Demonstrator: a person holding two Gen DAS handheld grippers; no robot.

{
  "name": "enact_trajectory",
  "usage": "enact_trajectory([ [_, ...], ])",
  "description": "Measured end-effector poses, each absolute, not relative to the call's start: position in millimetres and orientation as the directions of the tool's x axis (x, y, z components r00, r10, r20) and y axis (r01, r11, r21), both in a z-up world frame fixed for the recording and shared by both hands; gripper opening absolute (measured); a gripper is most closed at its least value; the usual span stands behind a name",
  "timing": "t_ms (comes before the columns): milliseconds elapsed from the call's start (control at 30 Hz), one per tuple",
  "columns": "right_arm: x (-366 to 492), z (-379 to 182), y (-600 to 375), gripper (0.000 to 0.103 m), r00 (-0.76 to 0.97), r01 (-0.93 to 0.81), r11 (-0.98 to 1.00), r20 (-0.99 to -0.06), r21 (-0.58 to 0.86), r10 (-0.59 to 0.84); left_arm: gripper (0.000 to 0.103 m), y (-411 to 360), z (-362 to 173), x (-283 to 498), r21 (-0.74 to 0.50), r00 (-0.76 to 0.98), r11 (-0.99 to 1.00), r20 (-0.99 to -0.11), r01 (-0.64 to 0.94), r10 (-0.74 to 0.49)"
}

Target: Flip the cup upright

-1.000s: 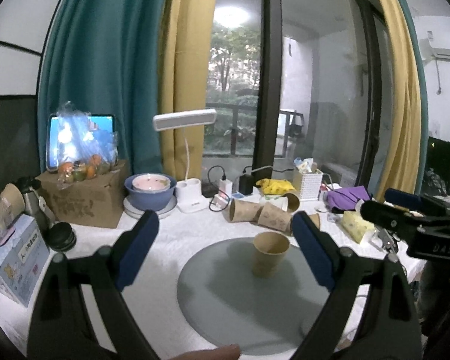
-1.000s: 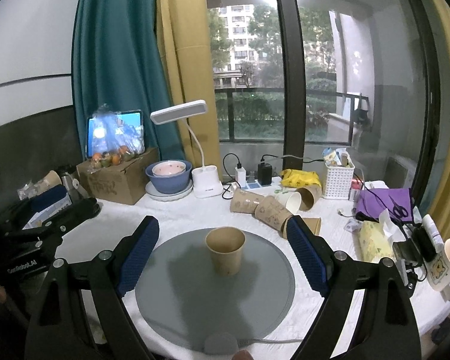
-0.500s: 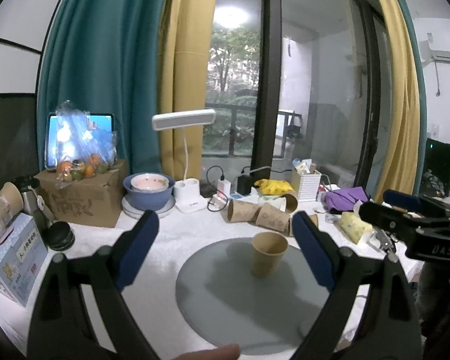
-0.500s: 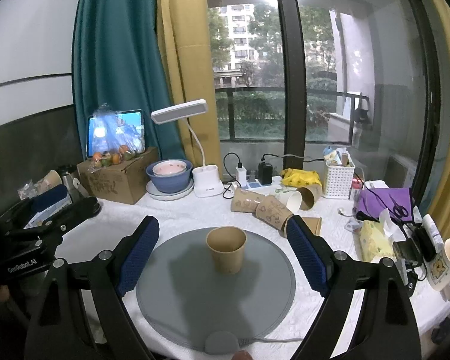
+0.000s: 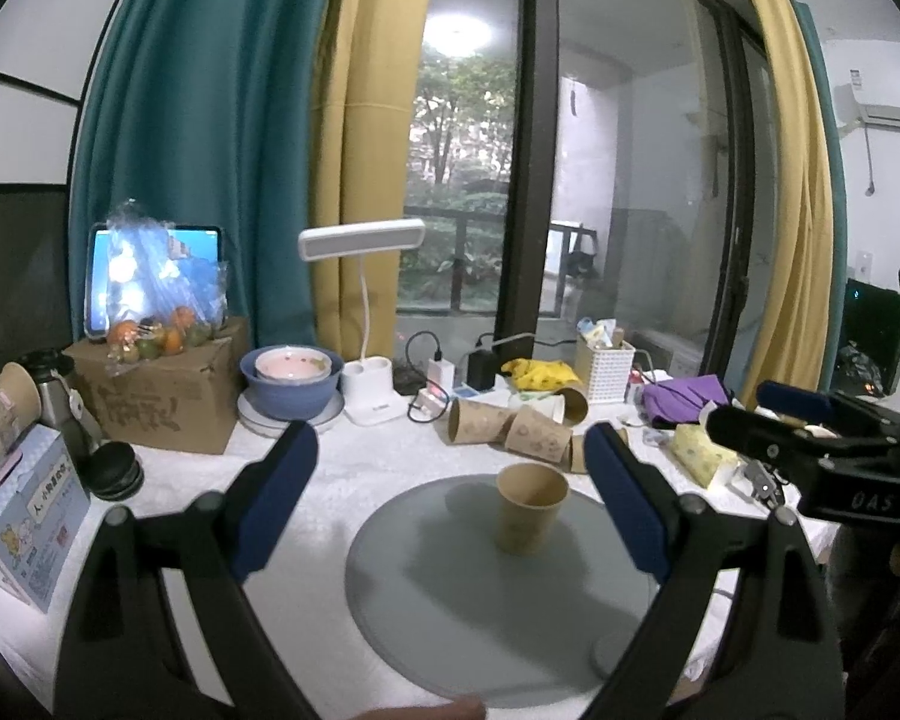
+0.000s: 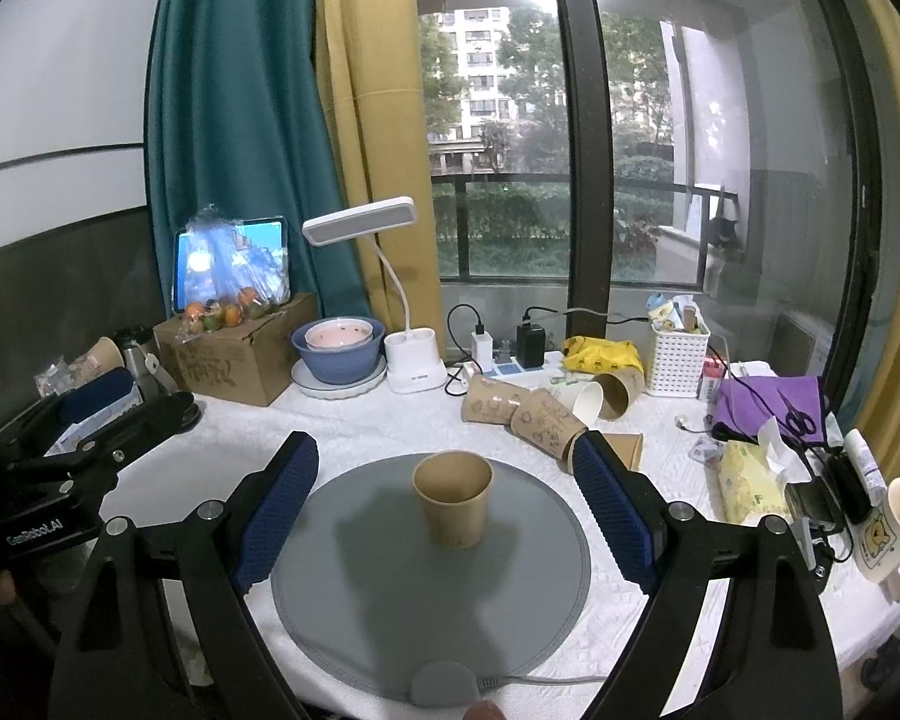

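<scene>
On the grey mat (image 6: 354, 588), toward its 12 o'clock edge, the paper cup (image 6: 453, 498) stands mouth-up. Both the right gripper (image 6: 444, 504) and left gripper (image 5: 450, 492) are spread wide, empty. A careless sweep could topple it, being light.

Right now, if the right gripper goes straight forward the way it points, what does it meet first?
Probably the paper cup, upright on the grey mat, roughly centred between the right gripper's open jaws. Nothing shows between them, though depth is unclear.
</scene>
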State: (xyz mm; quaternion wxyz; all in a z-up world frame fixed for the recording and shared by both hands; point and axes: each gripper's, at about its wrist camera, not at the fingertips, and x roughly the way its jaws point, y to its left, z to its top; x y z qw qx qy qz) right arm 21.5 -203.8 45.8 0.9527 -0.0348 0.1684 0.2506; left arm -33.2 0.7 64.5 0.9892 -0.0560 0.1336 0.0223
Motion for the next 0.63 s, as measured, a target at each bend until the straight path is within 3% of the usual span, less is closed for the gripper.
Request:
enact_trajectory([
  [633, 21.8, 45.8, -203.7, 0.089, 0.818, -0.489, 0.872, -0.339, 0.016, 0.465, 0.091, -2.7, 66.0, -38.4, -0.106, 0.971, 0.994, -0.240, -0.035, 0.008],
])
